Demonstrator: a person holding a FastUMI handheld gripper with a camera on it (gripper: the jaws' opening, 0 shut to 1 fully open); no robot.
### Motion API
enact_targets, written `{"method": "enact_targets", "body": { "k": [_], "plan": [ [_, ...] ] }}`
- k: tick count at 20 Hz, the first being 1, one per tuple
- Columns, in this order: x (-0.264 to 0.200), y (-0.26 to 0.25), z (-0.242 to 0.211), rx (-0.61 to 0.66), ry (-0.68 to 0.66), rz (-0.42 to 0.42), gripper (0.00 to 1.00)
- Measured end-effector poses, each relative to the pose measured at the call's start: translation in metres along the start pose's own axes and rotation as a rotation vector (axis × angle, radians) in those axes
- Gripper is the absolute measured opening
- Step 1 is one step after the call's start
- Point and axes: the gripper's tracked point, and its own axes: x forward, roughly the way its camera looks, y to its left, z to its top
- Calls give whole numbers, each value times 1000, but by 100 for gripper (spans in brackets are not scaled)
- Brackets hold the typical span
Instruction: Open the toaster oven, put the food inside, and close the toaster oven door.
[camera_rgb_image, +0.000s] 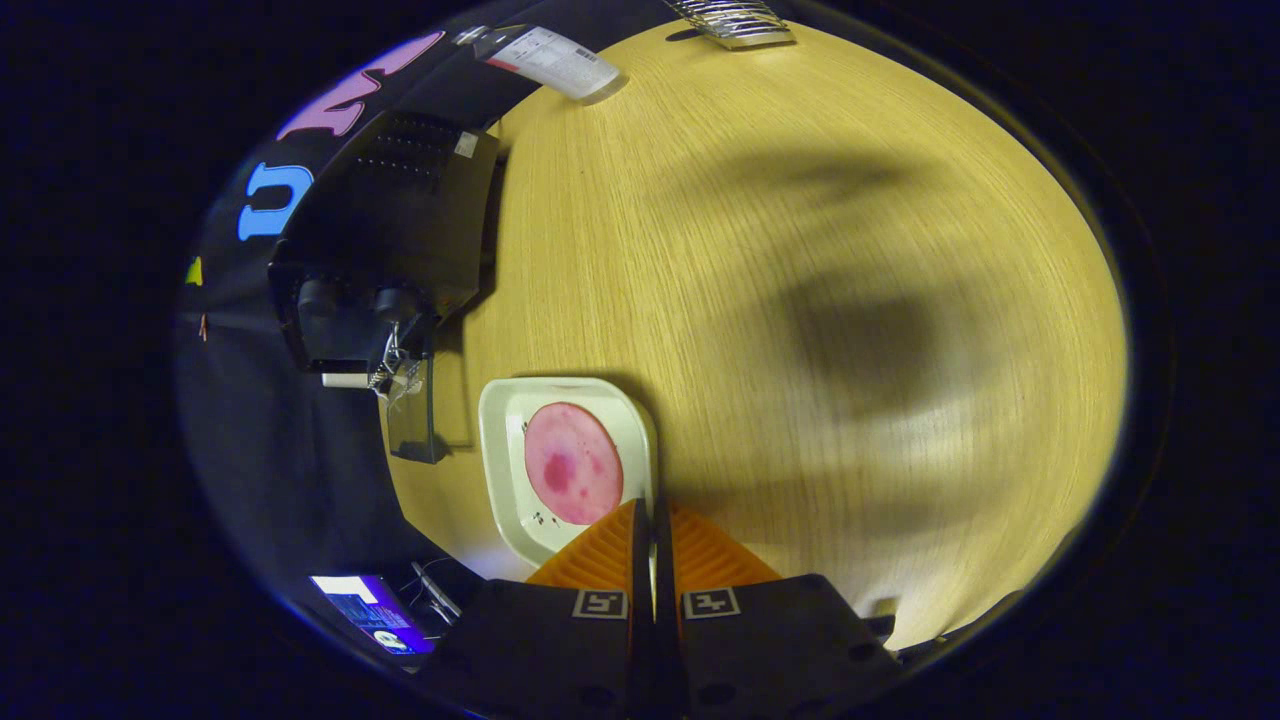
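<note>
Your tongs (652, 512) are pressed together (holding nothing), the oven (385, 250) door (412, 408) looks open, the food (573, 463) waits on its plate (500, 440).

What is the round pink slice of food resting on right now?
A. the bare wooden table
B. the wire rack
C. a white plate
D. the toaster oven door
C: the pink slice of food lies on the white plate, just ahead of the gripper, whose orange jaws are closed together with nothing between them.
</note>
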Motion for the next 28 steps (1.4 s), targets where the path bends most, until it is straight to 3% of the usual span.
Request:
{"method": "enact_targets", "body": {
  "k": [5,14,20,28],
  "plan": [
    [-4,22,1,58,-48,92,5],
    [-25,89,-16,163,-152,110,5],
    [2,165,-30,215,-175,118,5],
    [45,233,-9,450,-303,95,5]
  ]
}}
